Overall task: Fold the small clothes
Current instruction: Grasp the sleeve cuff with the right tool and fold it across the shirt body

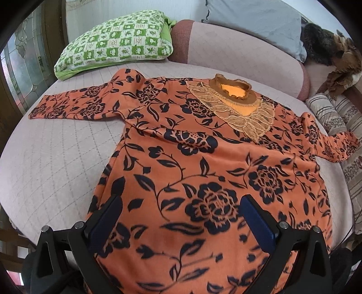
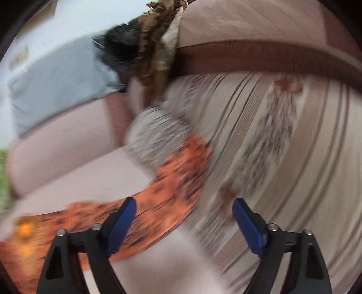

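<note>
An orange top with a dark floral print lies flat, front up, on a pink quilted bed. Its lace collar points away and both sleeves are spread out. My left gripper is open and hovers over the hem area, holding nothing. In the blurred right wrist view my right gripper is open and empty above the top's right sleeve, which lies against a striped cushion.
A green checked pillow lies at the far left. A pink bolster and a grey pillow line the back. A brown furry heap and the striped cushions sit on the right.
</note>
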The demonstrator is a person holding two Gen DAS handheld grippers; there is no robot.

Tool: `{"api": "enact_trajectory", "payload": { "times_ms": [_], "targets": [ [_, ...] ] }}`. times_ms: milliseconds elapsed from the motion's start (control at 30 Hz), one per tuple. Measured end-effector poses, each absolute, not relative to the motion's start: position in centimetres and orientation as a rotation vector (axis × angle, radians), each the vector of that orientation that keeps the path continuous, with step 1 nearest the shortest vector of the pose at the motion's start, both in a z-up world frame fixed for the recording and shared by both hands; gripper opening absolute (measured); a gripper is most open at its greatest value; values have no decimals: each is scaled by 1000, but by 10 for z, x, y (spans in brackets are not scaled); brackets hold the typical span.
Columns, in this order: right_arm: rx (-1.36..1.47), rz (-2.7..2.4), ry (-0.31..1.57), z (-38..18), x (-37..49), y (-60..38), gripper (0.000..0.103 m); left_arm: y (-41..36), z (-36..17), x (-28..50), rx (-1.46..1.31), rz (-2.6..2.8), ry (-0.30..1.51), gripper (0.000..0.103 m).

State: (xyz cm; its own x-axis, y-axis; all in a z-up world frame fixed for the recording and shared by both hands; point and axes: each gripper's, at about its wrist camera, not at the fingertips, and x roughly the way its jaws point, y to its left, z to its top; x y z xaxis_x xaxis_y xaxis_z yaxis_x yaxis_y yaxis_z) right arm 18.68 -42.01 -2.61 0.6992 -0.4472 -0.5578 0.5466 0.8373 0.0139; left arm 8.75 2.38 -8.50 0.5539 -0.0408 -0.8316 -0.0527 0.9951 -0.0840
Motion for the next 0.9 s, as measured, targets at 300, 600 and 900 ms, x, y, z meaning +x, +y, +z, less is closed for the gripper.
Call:
{"api": "enact_trajectory", "payload": {
  "times_ms": [300,600,900],
  "targets": [
    [-11,-681,665,-58,286,-466,50,21,-104,110,-71,13,1021,103],
    [108,-349,612,-14,278,-411,6,42,-105,107,-132,9,989,103],
    [181,237,497,68,251,-169,6,97,-93,91,-267,53,904,103]
  ]
}}
